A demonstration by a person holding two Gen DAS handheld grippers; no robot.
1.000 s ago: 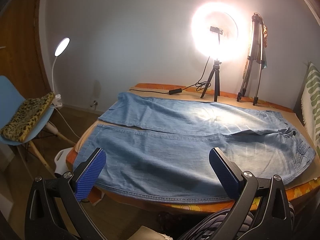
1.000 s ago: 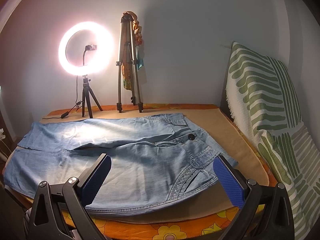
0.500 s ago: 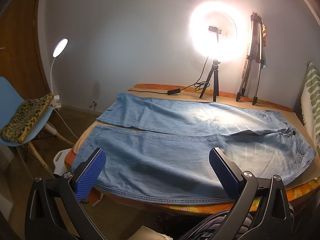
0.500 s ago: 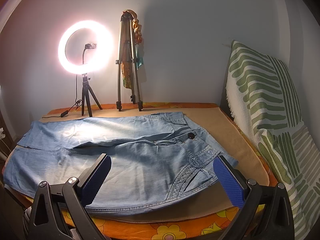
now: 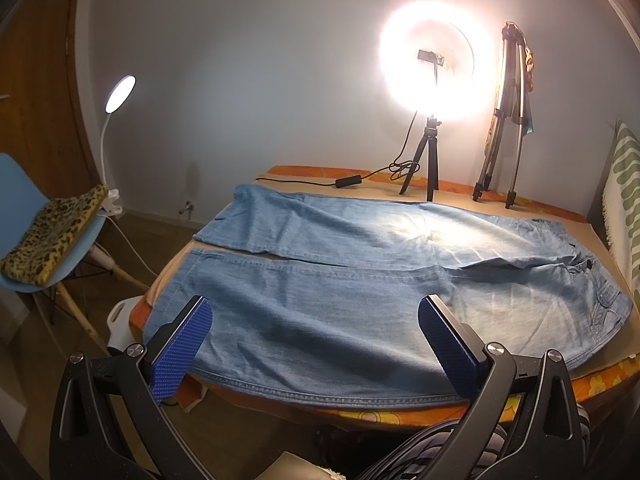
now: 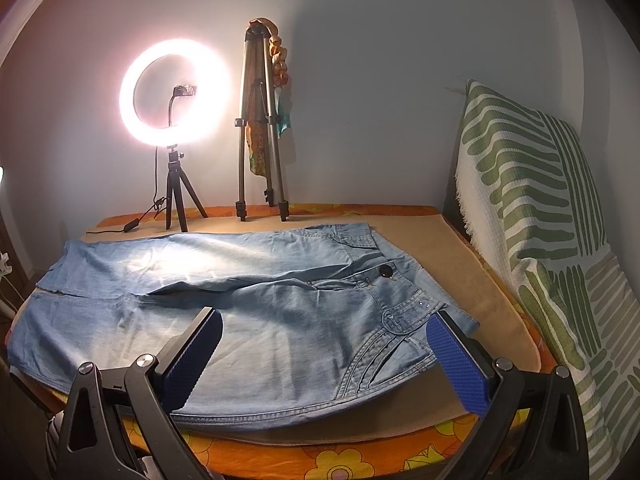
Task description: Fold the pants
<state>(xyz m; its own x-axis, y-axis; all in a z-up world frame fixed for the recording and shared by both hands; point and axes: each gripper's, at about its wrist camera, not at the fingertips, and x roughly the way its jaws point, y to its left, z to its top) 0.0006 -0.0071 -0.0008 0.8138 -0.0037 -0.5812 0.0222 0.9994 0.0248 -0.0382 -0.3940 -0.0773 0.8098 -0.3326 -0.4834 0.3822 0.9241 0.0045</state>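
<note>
Light blue denim pants point(image 5: 360, 276) lie spread flat across the table, both legs side by side, cuffs at the left and waistband with a dark button at the right point(image 6: 386, 271). My left gripper point(image 5: 316, 320) is open, hovering above the near leg close to the table's front edge. In the right wrist view the pants point(image 6: 280, 312) fill the table, and my right gripper point(image 6: 326, 332) stands open above the hip and pocket area near the waistband. Neither gripper touches the cloth.
A lit ring light on a small tripod point(image 5: 428, 68) and a folded metal tripod point(image 5: 508, 120) stand at the table's back edge. A green-striped cushion point(image 6: 540, 220) leans at the right. A blue chair with a leopard-print cloth point(image 5: 52, 236) and a desk lamp point(image 5: 120, 94) stand left.
Both views have drifted slightly; the left gripper has shifted a little so the scene sits slightly lower and left. The pants have not moved and both grippers stay open.
</note>
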